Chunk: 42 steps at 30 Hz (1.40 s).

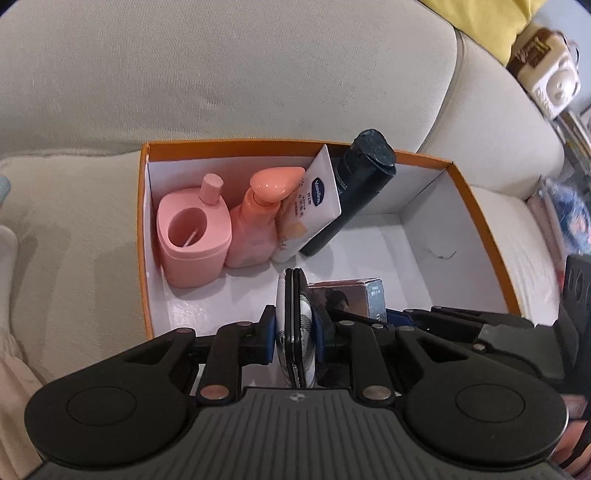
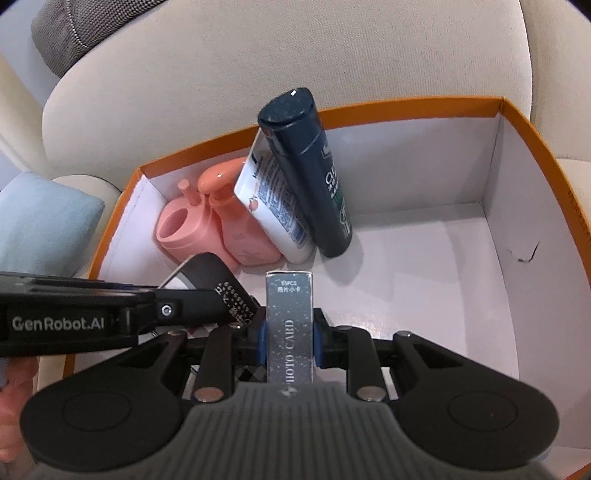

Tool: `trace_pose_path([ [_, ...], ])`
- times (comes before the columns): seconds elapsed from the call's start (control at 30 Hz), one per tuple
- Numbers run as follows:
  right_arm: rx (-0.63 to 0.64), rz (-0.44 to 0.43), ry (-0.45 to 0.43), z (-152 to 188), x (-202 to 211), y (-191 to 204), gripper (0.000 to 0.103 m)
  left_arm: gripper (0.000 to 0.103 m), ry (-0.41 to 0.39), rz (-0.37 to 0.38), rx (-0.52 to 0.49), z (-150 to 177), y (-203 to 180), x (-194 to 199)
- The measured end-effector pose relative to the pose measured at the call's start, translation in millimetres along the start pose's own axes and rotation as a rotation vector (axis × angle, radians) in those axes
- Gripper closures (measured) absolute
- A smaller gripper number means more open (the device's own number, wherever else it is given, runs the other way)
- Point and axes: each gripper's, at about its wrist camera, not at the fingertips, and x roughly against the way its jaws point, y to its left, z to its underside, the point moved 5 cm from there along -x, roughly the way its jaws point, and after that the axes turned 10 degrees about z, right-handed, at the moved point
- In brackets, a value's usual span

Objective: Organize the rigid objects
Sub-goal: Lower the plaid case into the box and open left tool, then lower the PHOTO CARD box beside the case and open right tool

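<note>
An orange box with a white inside sits on a beige sofa. At its back left stand a pink holder, a peach pump bottle, a white Vaseline tube and a dark bottle, the last two leaning. My left gripper is shut on a round folding mirror, held on edge over the box's front. My right gripper is shut on a silver photo card box beside it.
Beige sofa cushions rise behind the box. A light blue pillow lies at the left, a grey cushion at the top left. A yellow cloth and a small white appliance are at the far right.
</note>
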Motion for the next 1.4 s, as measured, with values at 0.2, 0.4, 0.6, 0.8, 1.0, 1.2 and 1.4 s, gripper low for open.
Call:
trace_pose_path([
  [0.2,-0.026,-0.011,0.023,1,-2,-1,0.079,0.075,0.002,-0.033,-0.039,2,-1,4],
  [0.4,-0.022,-0.014,0.028,1,-2,0,0.079,0.036,-0.079,-0.091,-0.059,-1,1,21],
  [0.6,0.010,0.003,0.020,2,-2,7,0.079,0.049,-0.208,-0.076,0.008,-6,12,49],
  [0.8,0.066,0.038,0.016,-2,1,12,0.079,0.049,-0.288,-0.122,0.078,0,23,75],
  [1.0,0.223,0.159,0.013,-12,-5,19,0.079,0.050,-0.189,-0.166,0.145,13,37,67],
  [1.2,0.304,0.130,0.095,-8,-13,32,0.079,0.076,-0.160,-0.125,0.152,18,32,57],
  [1.4,0.222,0.057,0.220,6,-11,28,0.080,0.079,-0.167,-0.117,0.156,19,33,63],
])
